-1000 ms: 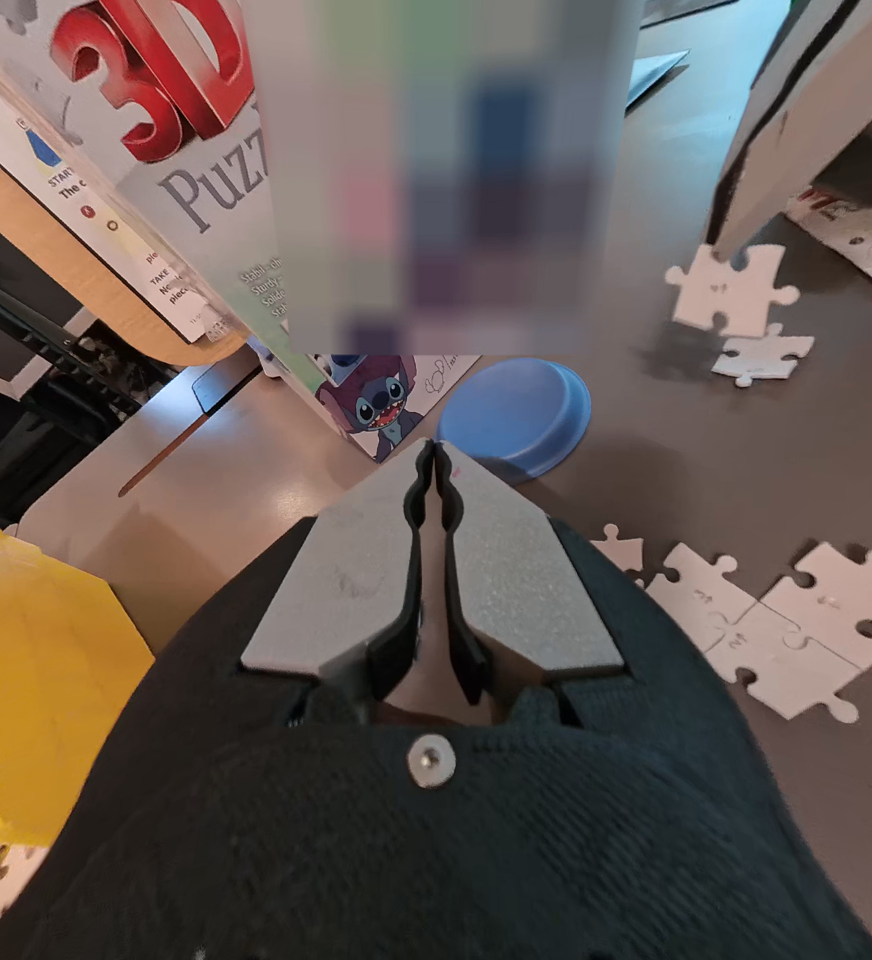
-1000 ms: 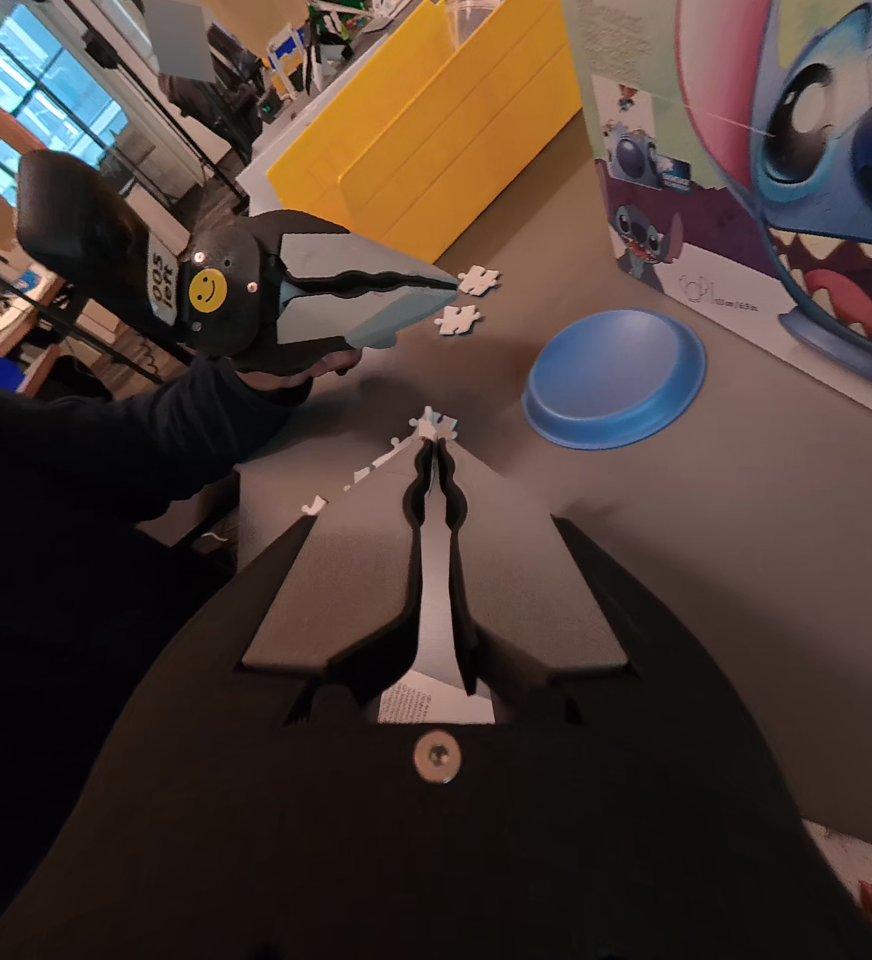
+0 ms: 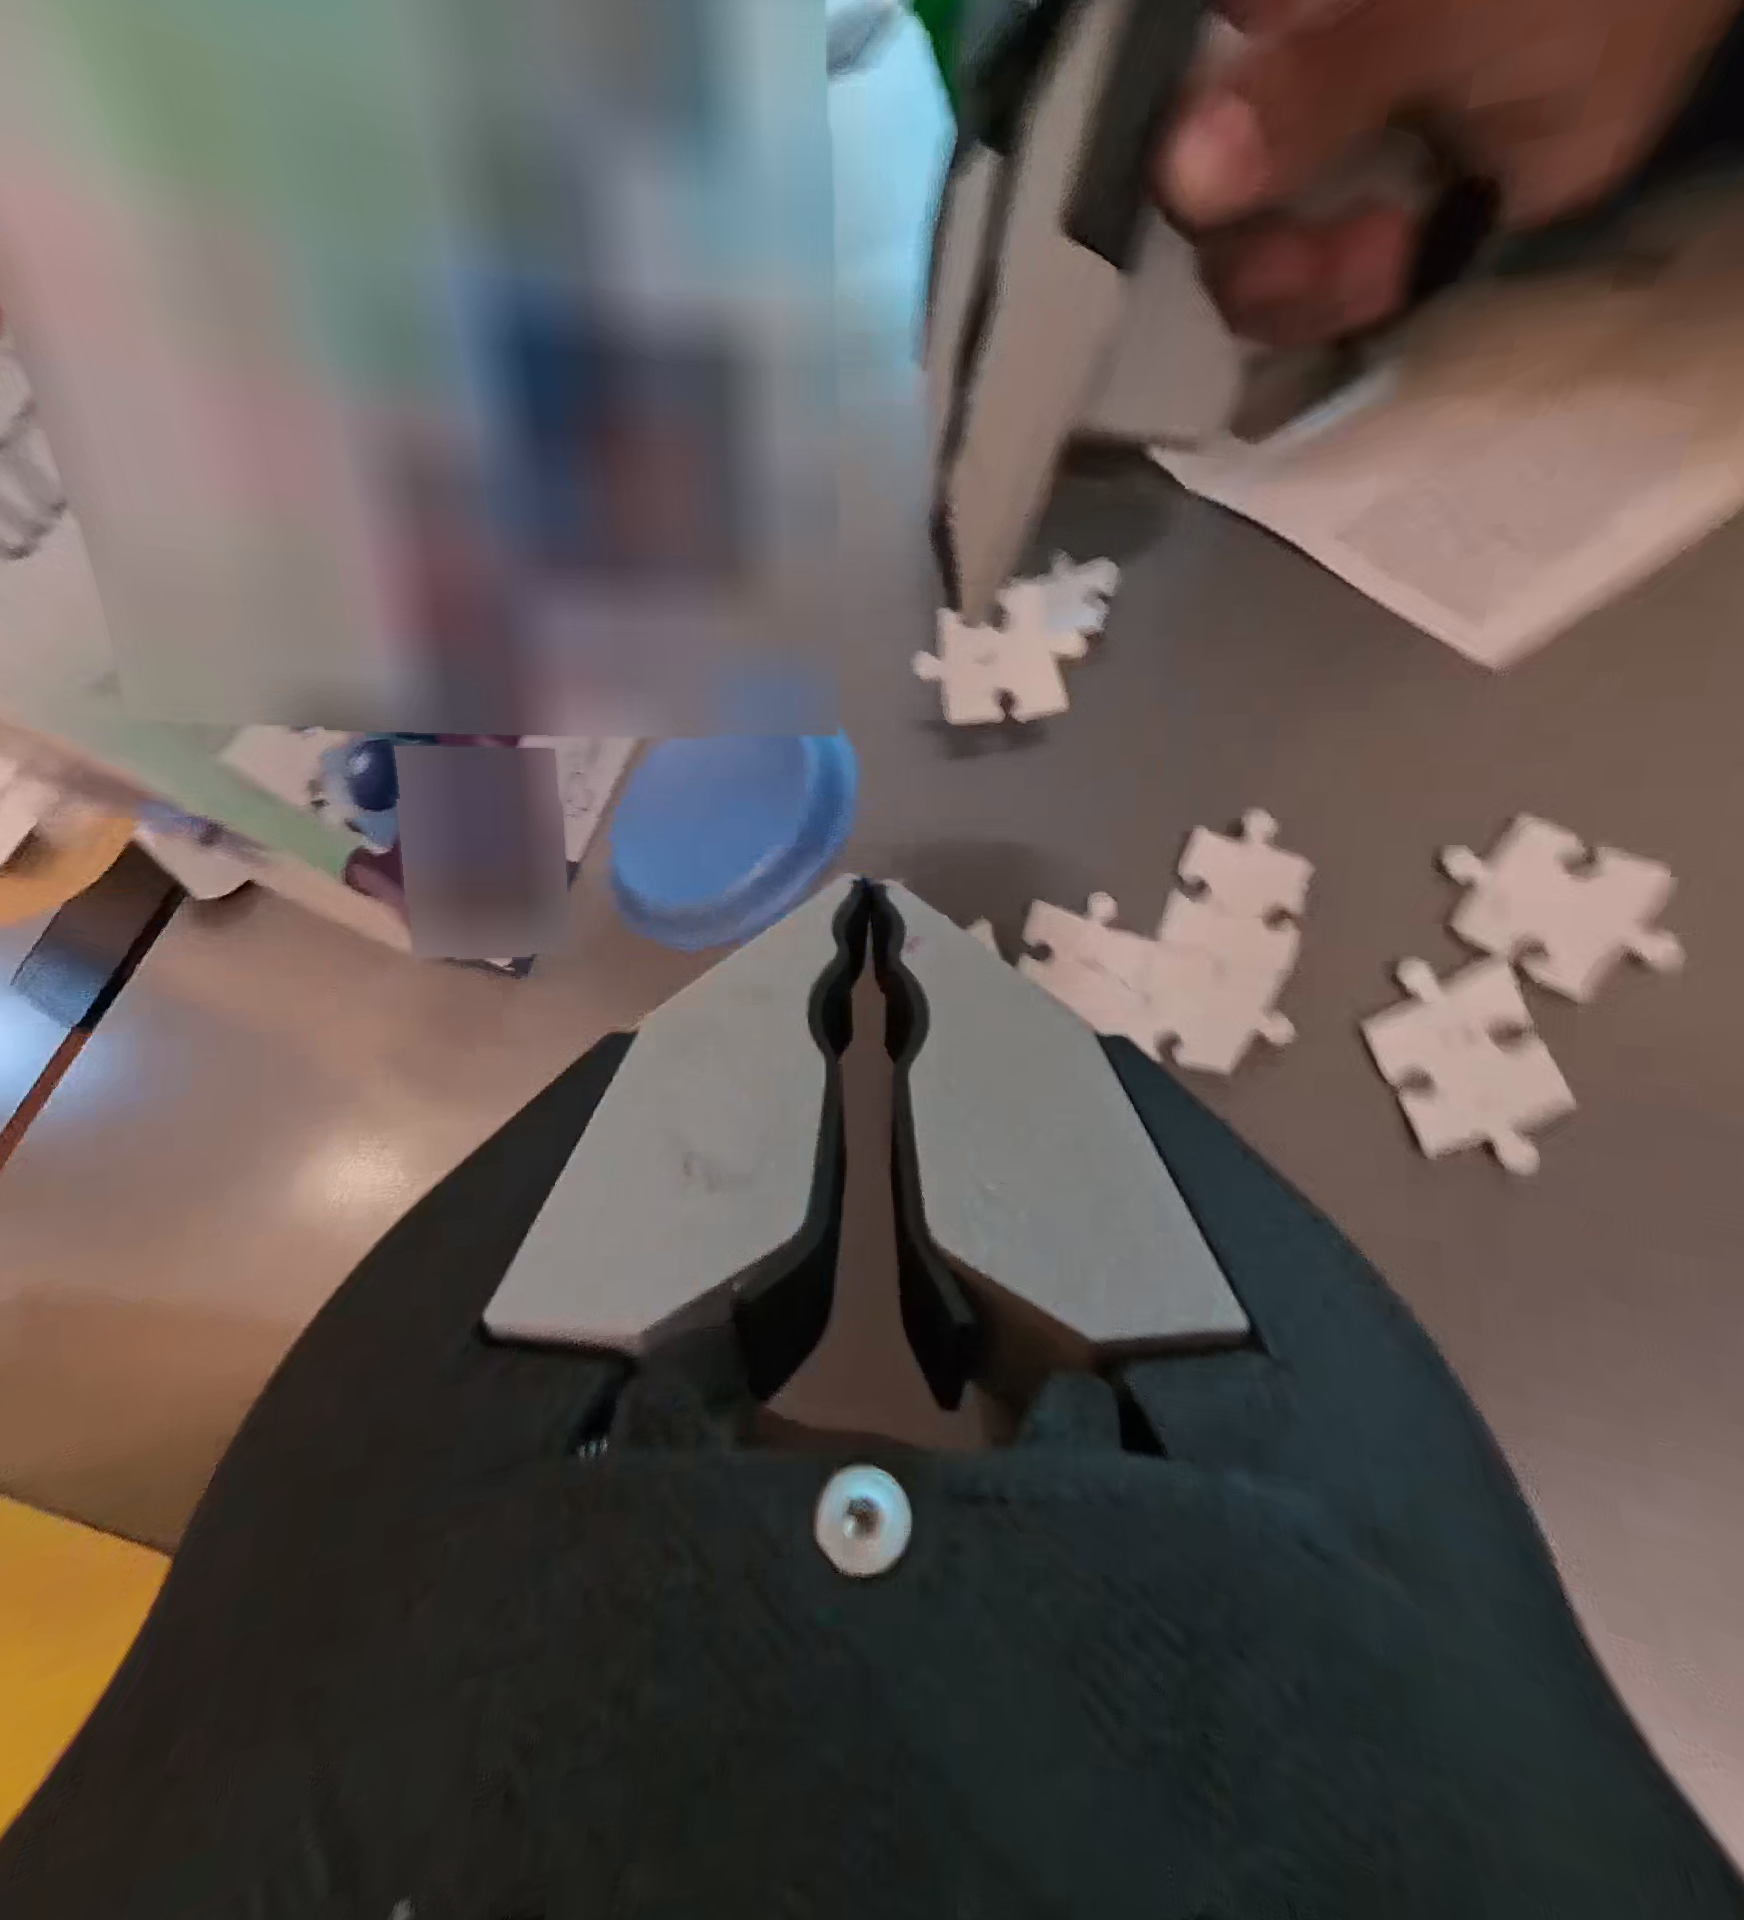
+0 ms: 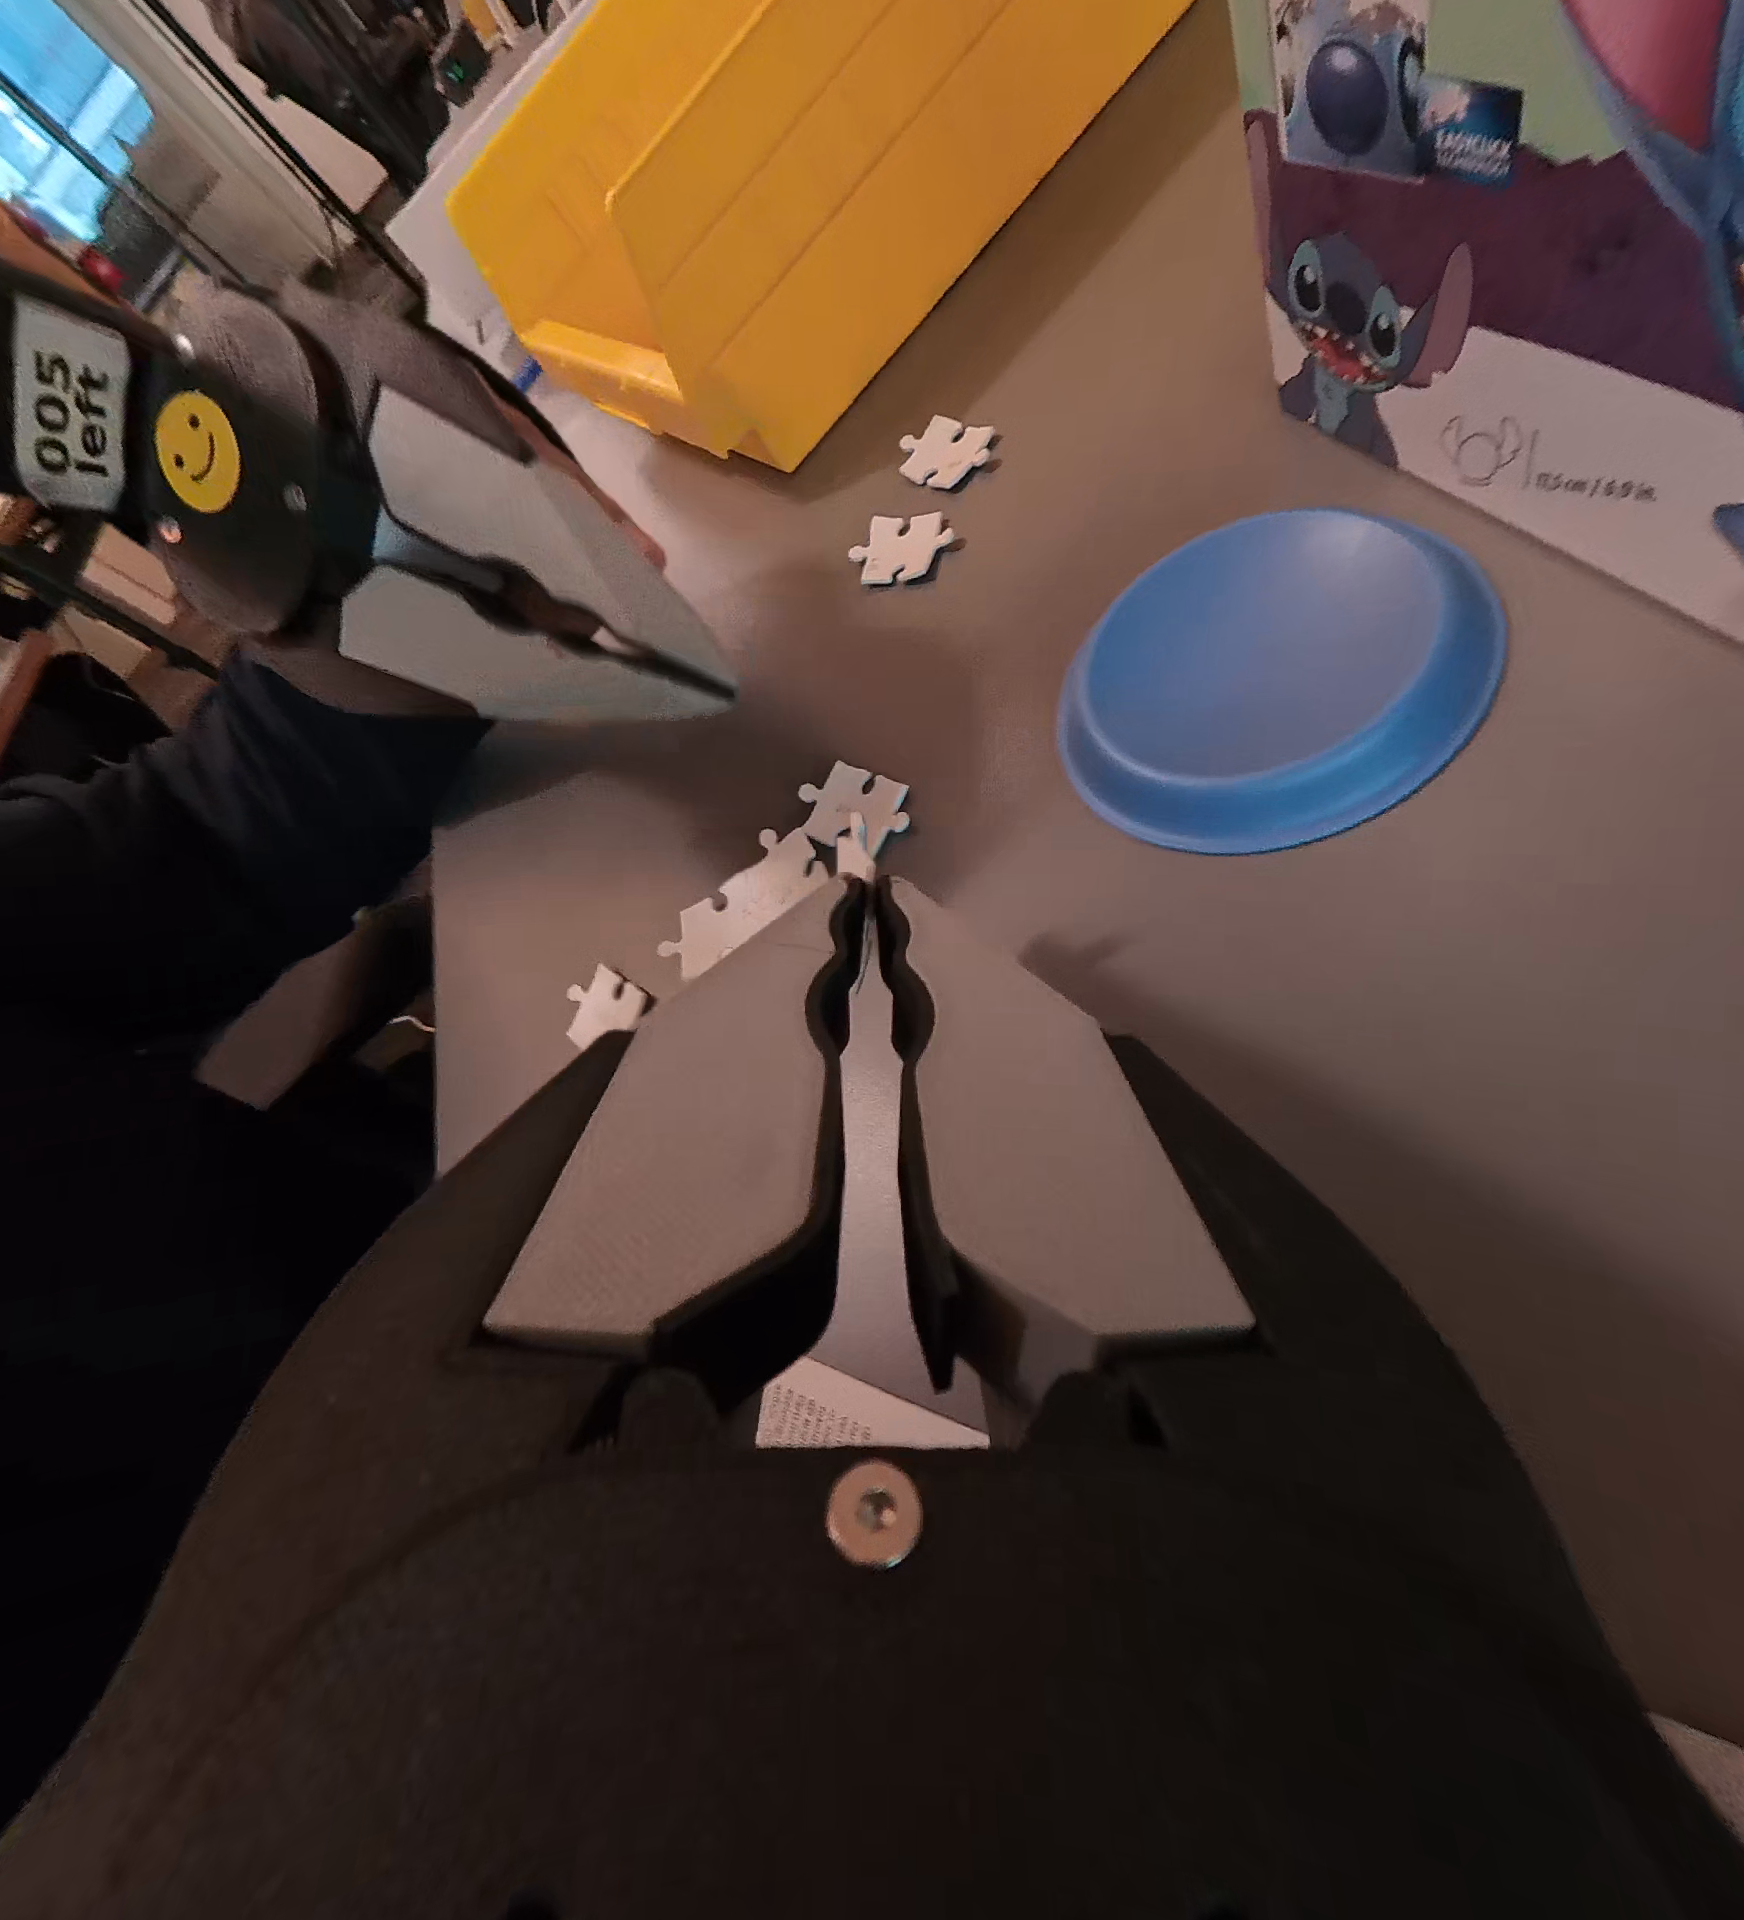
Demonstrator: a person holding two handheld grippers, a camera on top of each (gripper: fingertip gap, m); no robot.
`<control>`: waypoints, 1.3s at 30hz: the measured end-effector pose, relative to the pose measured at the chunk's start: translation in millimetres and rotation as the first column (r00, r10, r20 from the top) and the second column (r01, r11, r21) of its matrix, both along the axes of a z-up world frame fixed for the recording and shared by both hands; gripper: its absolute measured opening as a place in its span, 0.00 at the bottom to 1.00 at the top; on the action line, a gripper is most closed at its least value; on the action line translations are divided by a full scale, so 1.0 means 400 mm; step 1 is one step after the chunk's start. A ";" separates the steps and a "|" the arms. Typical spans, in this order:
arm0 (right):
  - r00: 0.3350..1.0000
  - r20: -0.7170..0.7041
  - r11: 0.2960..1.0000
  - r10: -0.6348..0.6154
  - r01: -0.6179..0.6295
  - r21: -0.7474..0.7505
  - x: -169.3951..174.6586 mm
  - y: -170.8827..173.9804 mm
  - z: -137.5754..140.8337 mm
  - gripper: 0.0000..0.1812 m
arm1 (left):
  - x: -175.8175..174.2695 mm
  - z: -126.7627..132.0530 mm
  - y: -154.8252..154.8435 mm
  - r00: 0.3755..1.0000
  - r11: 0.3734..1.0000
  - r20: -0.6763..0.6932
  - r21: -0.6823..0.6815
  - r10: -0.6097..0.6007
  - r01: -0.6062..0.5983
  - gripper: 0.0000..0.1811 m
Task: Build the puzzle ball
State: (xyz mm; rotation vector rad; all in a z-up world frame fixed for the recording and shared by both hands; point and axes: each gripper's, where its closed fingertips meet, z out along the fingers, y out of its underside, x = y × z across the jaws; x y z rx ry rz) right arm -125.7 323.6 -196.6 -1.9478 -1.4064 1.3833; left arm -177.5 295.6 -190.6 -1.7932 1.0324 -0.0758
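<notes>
Right gripper point(image 4: 868, 891) now down at table, jaws closed, tips on white puzzle pieces point(image 3: 1003, 655) just beside blue dish point(image 4: 1283, 675) — a second ago hovering higher. Whether a piece is pinched: cannot tell. Left gripper point(image 3: 866, 896) closed, empty, nearer dish than before. Ball unbuilt — pickup beginning.

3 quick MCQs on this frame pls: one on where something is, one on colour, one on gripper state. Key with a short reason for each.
1. Where is the blue dish?
A. inside the yellow bin
B. on the table in front of the puzzle box
C. held by a gripper

2. What colour is the bin at the far side of the table?
A. yellow
B. green
C. red

3. How are the left gripper's fingers?
A. wide open
B. closed, nothing between them
C. clamped on the dish

Key: B, the dish sits on the grey table by the puzzle box; A, the bin is plainly yellow; B, the tips meet and hold nothing.
</notes>
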 end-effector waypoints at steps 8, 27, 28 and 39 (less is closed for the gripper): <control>0.997 0.078 0.997 0.029 -0.023 -0.080 -0.027 -0.040 -0.018 0.00 | 0.068 -0.091 -0.063 0.963 0.949 -0.053 -0.190 -0.264 0.250 0.00; 0.990 0.135 0.995 -0.030 0.041 -0.085 -0.022 -0.074 -0.054 0.00 | 0.073 -0.137 -0.093 0.989 0.944 -0.123 -0.328 -0.083 0.039 0.00; 0.990 0.135 0.995 -0.033 0.045 -0.089 -0.023 -0.073 -0.057 0.00 | 0.073 -0.137 -0.093 0.992 0.940 -0.111 -0.341 -0.052 0.011 0.00; 0.994 0.104 0.998 -0.044 0.049 -0.044 -0.035 -0.065 -0.048 0.00 | 0.082 -0.126 -0.115 0.958 0.897 0.046 -0.366 0.284 -0.249 0.00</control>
